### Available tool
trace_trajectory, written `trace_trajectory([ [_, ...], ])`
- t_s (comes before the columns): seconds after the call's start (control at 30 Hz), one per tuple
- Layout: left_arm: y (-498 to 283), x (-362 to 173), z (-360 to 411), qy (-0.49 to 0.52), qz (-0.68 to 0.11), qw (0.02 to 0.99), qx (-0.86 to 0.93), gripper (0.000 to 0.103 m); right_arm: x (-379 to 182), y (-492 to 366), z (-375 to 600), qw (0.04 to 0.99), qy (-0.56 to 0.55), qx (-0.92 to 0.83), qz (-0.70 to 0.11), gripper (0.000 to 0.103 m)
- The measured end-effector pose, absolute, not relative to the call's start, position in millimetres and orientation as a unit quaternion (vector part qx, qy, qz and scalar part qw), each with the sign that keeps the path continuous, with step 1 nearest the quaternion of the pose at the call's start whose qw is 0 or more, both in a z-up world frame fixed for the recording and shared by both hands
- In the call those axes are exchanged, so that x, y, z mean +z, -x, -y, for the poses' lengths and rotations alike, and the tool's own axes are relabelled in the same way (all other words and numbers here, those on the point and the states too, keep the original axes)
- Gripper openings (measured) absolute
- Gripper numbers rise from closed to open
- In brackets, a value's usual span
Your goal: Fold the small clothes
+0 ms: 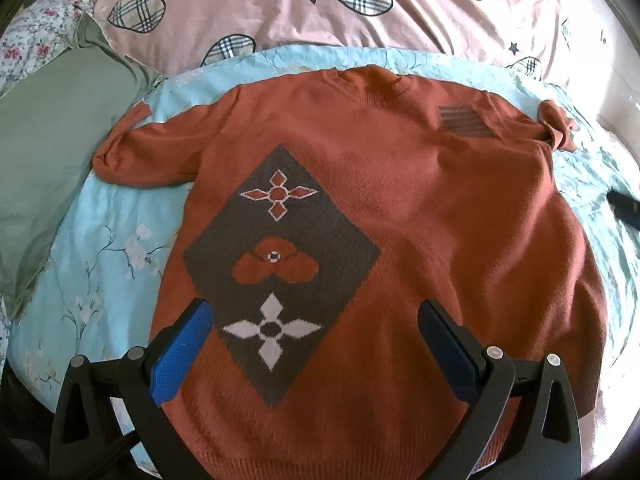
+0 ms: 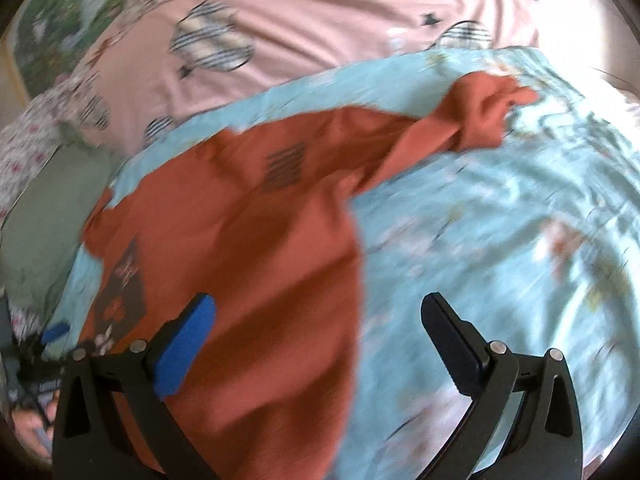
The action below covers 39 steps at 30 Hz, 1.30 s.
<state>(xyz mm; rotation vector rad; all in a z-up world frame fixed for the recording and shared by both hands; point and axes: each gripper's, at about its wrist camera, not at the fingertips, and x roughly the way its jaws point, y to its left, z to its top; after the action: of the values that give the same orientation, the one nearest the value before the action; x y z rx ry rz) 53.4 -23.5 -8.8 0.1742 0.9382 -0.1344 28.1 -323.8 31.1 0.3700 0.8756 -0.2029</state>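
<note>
In the left wrist view, the rust-orange sweater (image 1: 400,208) lies spread flat, front up, on the light blue floral sheet (image 1: 96,256) of the bed, with a pink quilt (image 1: 320,8) beyond its collar and a green pillow (image 1: 52,136) off its sleeve. The left tongs (image 1: 314,312) are spread wide above the hem, holding nothing. In the blurred right wrist view, the right tongs (image 2: 320,308) are also spread and empty over the sweater's side edge; 1 sleeve (image 2: 476,108) lies bunched on the sheet.
</note>
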Motion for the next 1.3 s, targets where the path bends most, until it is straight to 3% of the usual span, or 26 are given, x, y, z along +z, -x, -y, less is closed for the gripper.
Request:
trace_trajectory([
  [0.3,-81.1,-20.5,32.8,-0.096,-0.475,0.872,-0.065,0.103,53.6,-117.4,458.1,0.876,-0.204,-0.200,-0.389,0.096],
  [0.47,-100.9,-29.9,32.7,-0.095,-0.488,0.866,-0.055,0.103,42.5,-177.4,549.1,0.848,-0.242,-0.267,-0.389,0.078],
  [0.73,-130.0,-51.0,32.8,-0.093,-0.516,0.851,-0.039,0.102,-2.9,-241.0,642.0,0.796,-0.290,-0.333,-0.413,0.076],
  [0.8,-134.6,-54.2,34.5,-0.094,-0.519,0.849,-0.038,0.102,-19.4,-250.5,653.6,0.784,-0.295,-0.338,-0.429,0.065],
  [0.9,-139.5,-58.3,36.6,-0.091,-0.524,0.846,-0.041,0.102,-24.1,-259.9,648.3,0.796,-0.263,-0.328,-0.435,0.040],
  [0.93,-140.0,-58.6,37.3,-0.087,-0.524,0.846,-0.044,0.102,-20.0,-261.6,639.7,0.807,-0.255,-0.312,-0.431,0.018],
  [0.97,-140.4,-58.6,37.9,-0.085,-0.523,0.847,-0.047,0.102,-15.6,-261.4,632.0,0.815,-0.254,-0.299,-0.426,0.013],
  [1.3,-129.6,-44.8,25.0,-0.052,-0.504,0.860,-0.063,0.102,32.9,-262.4,452.7,0.884,-0.257,-0.018,-0.391,0.011],
])
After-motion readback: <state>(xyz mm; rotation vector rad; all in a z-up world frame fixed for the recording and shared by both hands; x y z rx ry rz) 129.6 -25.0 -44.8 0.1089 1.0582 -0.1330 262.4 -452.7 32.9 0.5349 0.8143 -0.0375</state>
